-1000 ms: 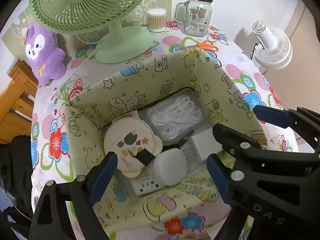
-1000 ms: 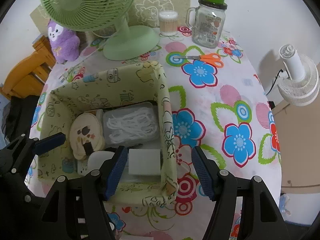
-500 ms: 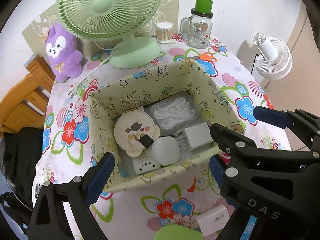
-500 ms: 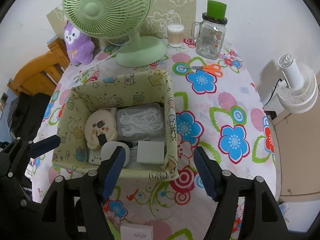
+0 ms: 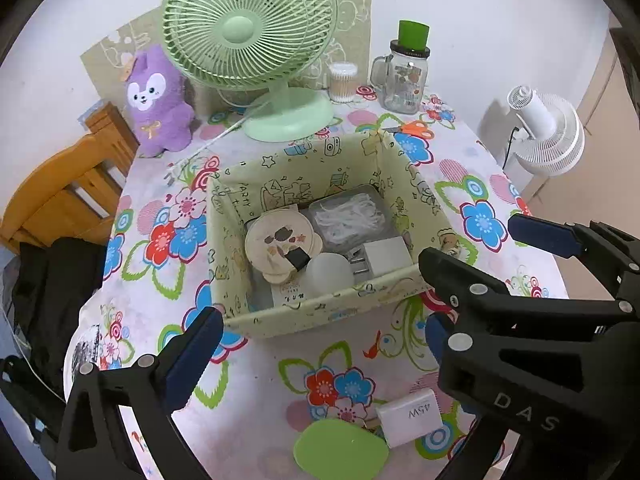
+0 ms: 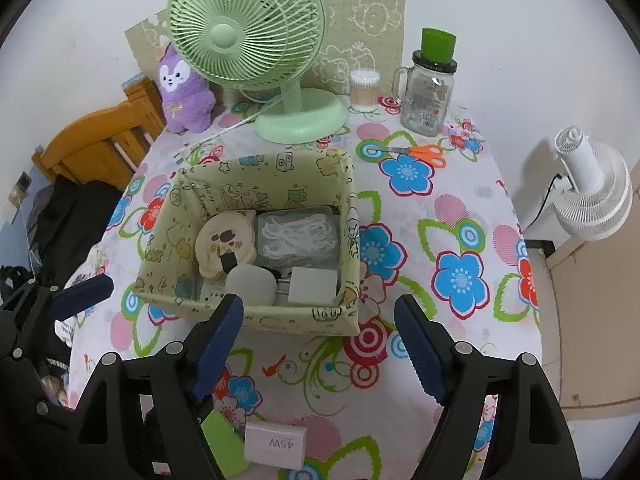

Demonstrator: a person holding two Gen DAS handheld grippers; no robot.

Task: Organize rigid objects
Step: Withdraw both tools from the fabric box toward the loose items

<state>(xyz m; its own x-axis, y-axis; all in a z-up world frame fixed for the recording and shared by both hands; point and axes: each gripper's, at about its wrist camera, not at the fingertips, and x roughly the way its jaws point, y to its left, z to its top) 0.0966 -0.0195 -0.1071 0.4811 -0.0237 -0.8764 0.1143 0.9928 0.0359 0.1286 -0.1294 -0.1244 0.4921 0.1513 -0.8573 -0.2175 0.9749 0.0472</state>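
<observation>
A pale yellow fabric storage box (image 5: pixel 320 318) (image 6: pixel 280 320) sits mid-table. Inside lie a round wooden coaster stack (image 5: pixel 278 240), a clear case of white cord (image 5: pixel 348 218), a white rounded item (image 5: pixel 330 274) and a white charger cube (image 5: pixel 388 256). A white 45W charger (image 5: pixel 410 416) (image 6: pixel 276 444) and a green oval piece (image 5: pixel 340 450) lie on the table near me. My left gripper (image 5: pixel 316 348) is open and empty above the table in front of the box. My right gripper (image 6: pixel 318 344) is open and empty, beside it.
A green desk fan (image 6: pixel 256 40), purple plush (image 6: pixel 182 88), cotton swab jar (image 6: pixel 364 90), glass mug jar with green lid (image 6: pixel 428 92) and orange scissors (image 6: pixel 424 152) stand at the table's back. A white fan (image 6: pixel 592 196) stands right; a wooden chair (image 5: pixel 60 196) left.
Both grippers have pulled back and up from the box. The box looks smaller and the 45W charger and green piece have come into view near me.
</observation>
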